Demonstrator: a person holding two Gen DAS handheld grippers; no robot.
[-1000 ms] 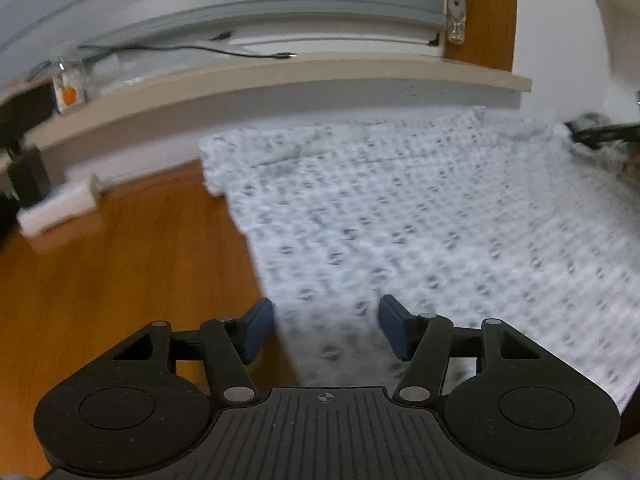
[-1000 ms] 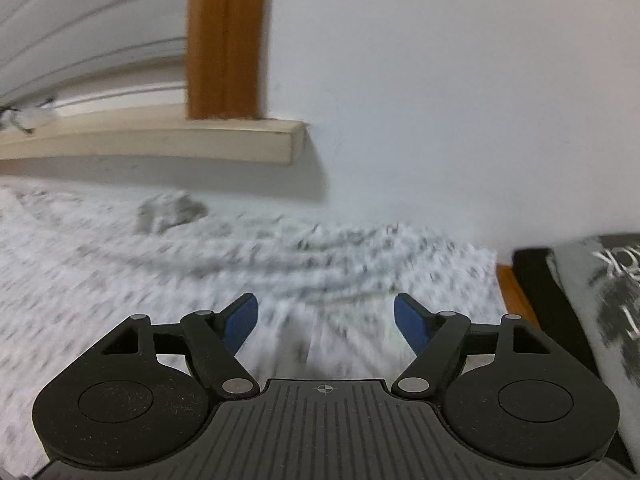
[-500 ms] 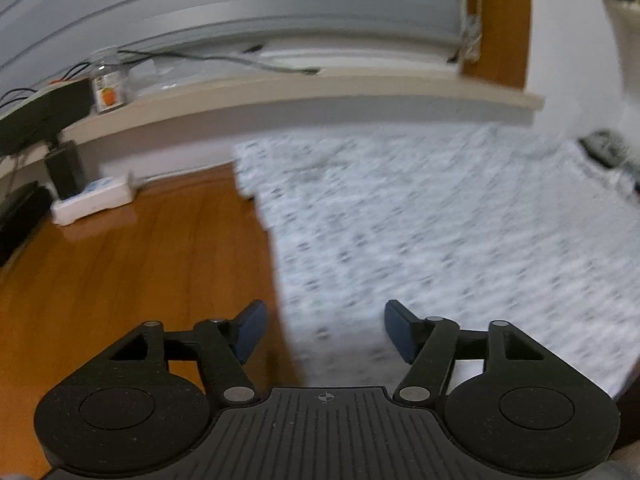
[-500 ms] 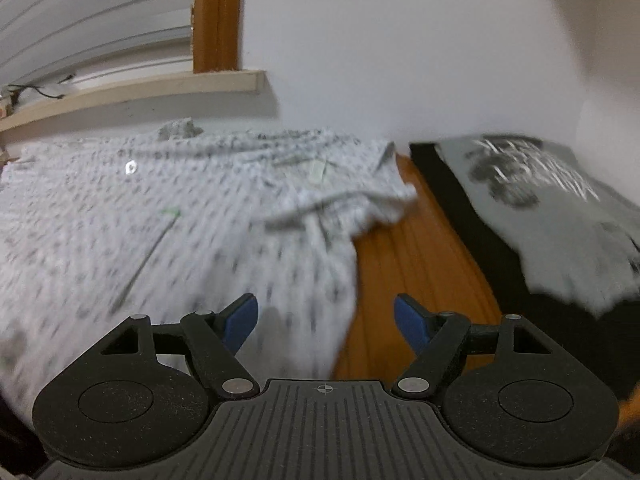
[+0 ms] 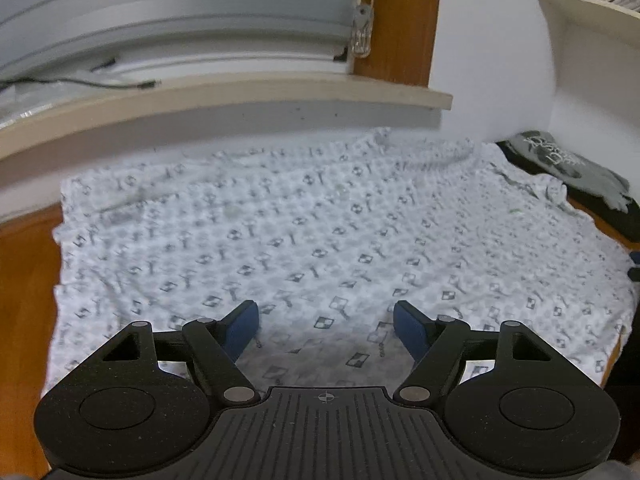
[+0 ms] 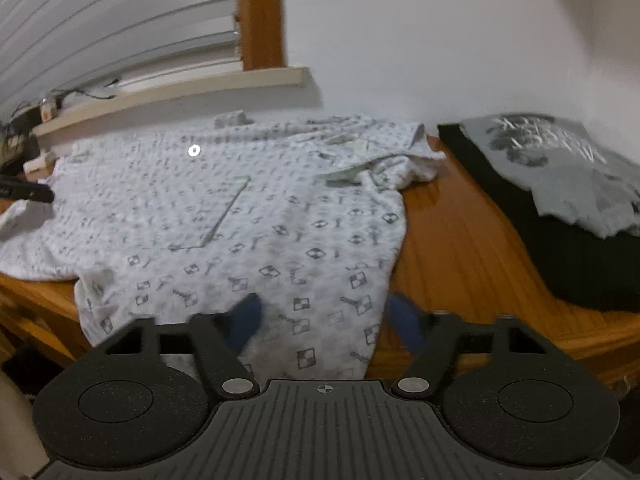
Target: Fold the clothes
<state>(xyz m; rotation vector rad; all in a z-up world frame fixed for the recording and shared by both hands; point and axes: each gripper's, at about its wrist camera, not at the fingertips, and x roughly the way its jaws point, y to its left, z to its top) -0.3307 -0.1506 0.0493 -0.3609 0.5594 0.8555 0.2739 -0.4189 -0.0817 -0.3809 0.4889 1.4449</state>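
Home rm, wood table (image 6: 460,232), window blinds (image 5: 180,12), sill (image 5: 240,100), bookshelf (image 5: 592,0), clothes

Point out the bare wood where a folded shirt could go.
Bare wood runs between the white patterned shirt and the grey printed shirt on black fabric. Another bare patch lies along the patterned shirt's other side. The middle is covered.

Ahead of both grippers lies a white patterned shirt (image 5: 340,232) of soft, crinkled, matt cloth. Under it the wooden table (image 6: 452,240) shows a smooth, slightly glossy finish. To the right gripper's right, a grey printed garment (image 6: 560,168) looks like matt cloth.
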